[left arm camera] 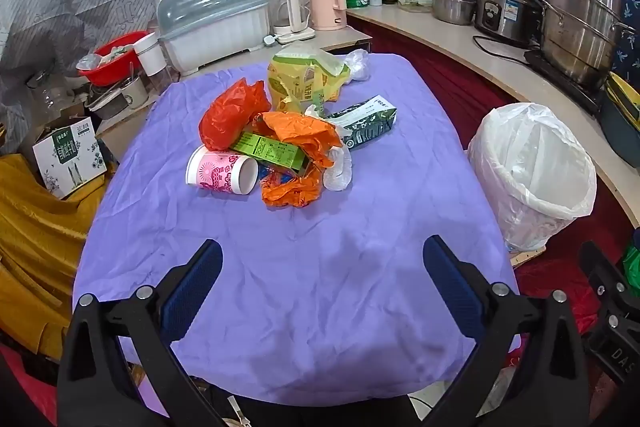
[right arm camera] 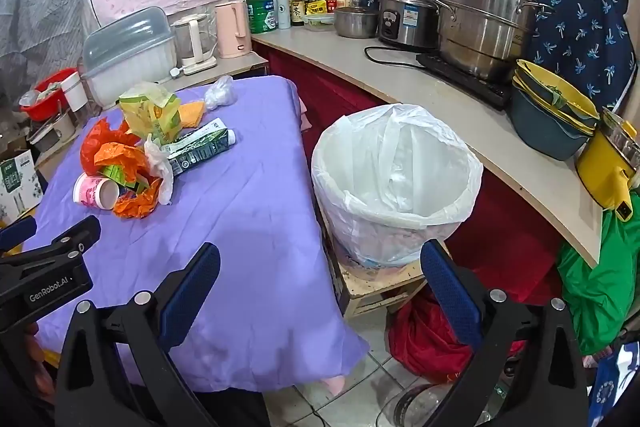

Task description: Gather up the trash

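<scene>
The left gripper [left arm camera: 322, 259] sat at the bottom of its frame with its two blue-padded fingers spread wide and nothing between them, hovering over the bare near part of the purple cloth [left arm camera: 304, 287]. The trash pile lay well ahead of it, at the centre of the frame: a pink paper cup [left arm camera: 222, 170] on its side with its mouth toward the right, a green box [left arm camera: 267, 150] just beside it, a red plastic bag [left arm camera: 232, 115] behind, crumpled orange plastic [left arm camera: 298, 135] draped over the box and bunched in front of it, a dark green carton [left arm camera: 366, 123] lying flat to the right, a yellow-green bag [left arm camera: 306, 77] standing at the back, and a clear white bag [left arm camera: 358, 65] at the far edge.

The right gripper [right arm camera: 320, 263] was likewise spread apart and empty, low in its frame. The same pile lay at its centre left, well apart from it, while the bin [right arm camera: 396, 183] stood just ahead between the two fingers, at frame centre. The bin rested on a small wooden stool [right arm camera: 372, 287] beside the table, lined with a white plastic bag folded over its rim; only the liner showed inside.

On the counter [right arm camera: 440, 107] at upper right stood a stacked steel pot [right arm camera: 484, 23], a rice cooker [right arm camera: 408, 15] and nested bowls [right arm camera: 552, 115].
</scene>
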The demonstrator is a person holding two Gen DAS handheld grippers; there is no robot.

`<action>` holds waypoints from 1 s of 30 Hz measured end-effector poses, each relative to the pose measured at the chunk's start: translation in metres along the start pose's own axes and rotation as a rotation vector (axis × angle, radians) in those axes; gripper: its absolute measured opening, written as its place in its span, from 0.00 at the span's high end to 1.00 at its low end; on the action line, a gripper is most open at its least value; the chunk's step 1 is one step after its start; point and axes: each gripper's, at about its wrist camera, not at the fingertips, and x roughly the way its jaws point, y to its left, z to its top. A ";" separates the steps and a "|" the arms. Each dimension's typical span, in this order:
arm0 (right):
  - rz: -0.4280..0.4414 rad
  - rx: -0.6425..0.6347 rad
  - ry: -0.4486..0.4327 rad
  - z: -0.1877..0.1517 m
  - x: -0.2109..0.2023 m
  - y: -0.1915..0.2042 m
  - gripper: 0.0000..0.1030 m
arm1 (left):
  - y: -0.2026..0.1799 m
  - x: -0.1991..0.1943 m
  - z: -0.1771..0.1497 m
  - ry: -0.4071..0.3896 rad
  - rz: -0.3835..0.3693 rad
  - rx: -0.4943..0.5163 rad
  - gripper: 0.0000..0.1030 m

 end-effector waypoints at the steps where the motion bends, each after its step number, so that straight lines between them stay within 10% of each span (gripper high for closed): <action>1: -0.002 -0.001 0.002 0.000 0.000 0.001 0.07 | 0.000 0.000 -0.001 0.001 0.000 0.001 0.07; 30: -0.009 -0.014 -0.018 0.002 -0.009 0.000 0.07 | -0.007 -0.006 0.001 0.002 -0.026 0.021 0.07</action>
